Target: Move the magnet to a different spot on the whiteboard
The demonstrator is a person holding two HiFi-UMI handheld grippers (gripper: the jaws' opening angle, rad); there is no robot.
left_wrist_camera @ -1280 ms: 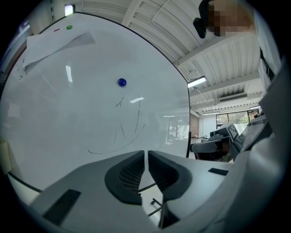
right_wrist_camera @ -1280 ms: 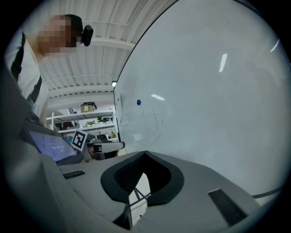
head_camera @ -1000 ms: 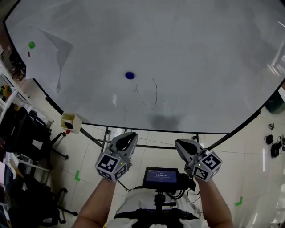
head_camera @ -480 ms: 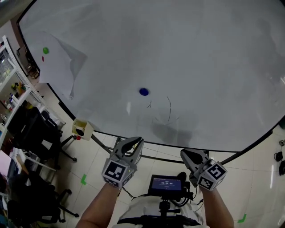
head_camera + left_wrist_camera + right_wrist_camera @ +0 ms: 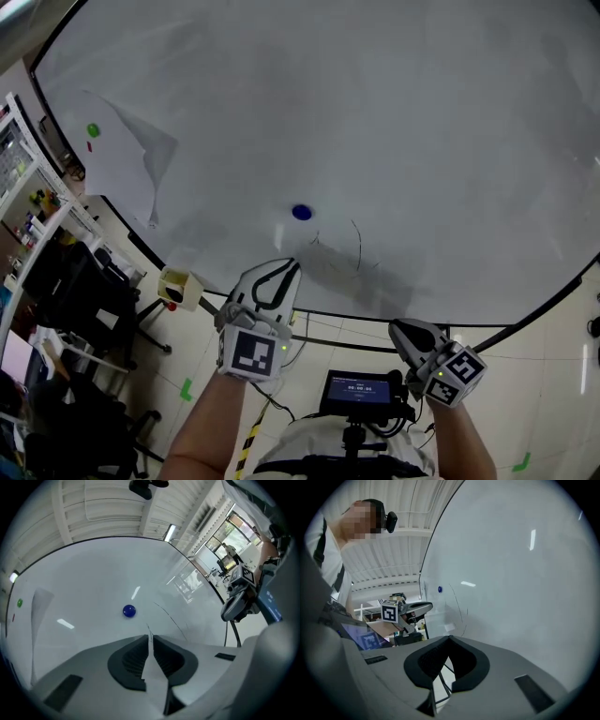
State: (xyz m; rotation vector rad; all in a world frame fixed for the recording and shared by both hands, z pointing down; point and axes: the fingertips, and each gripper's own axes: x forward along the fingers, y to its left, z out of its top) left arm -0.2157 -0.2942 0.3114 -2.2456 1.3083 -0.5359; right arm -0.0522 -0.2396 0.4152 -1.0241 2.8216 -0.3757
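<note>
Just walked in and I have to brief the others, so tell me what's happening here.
A person faces a whiteboard with a gripper in each hand. The left gripper points toward the blue magnet and stops short of it, jaws a narrow slit apart, nothing between them. The right gripper sits lower, jaws together, empty. The magnet is on the board, untouched.

Whiteboard [image 5: 422,112], blue magnet [image 5: 301,213], paper sheet [image 5: 127,173], green magnet [image 5: 92,130]

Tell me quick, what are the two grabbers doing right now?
Left gripper: open just a crack, empty, not touching the blue magnet.
Right gripper: shut, holding nothing.
</note>
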